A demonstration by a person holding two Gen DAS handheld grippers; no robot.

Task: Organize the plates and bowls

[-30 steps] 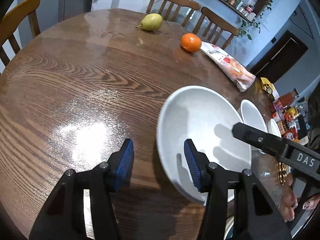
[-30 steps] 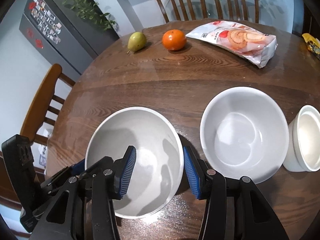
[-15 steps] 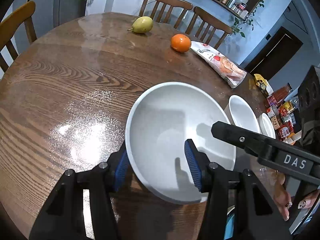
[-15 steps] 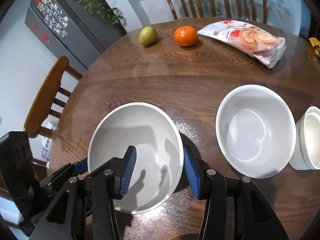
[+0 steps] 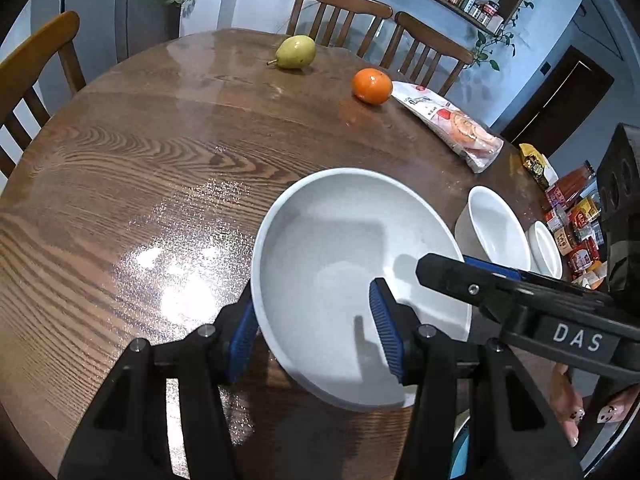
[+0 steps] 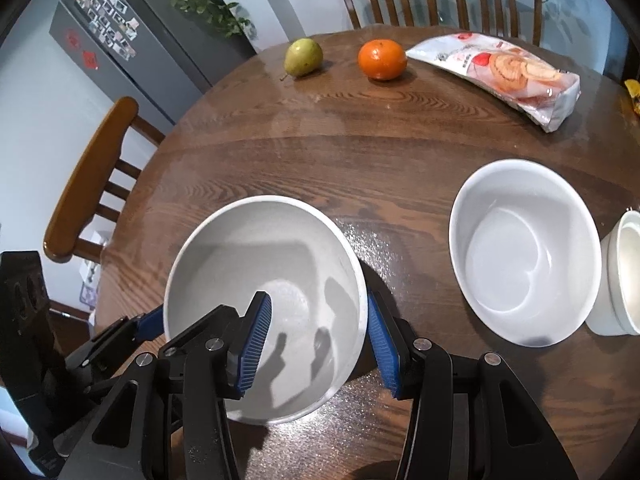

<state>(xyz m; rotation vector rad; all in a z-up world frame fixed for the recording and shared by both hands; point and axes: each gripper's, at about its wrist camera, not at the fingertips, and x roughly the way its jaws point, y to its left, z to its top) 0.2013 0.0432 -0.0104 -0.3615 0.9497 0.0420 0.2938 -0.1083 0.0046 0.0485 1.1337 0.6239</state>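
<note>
Big bowl (image 5: 340, 264) shifted left, left hand-held gripper (image 5: 316, 336) opening astride rim

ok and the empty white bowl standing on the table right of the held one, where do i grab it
By the rim. The white bowl stands upright and looks too wide to span, so pinch its thin wall, one finger inside and one outside. Come down on the near edge: the small bowls sit close by its right side.
</note>
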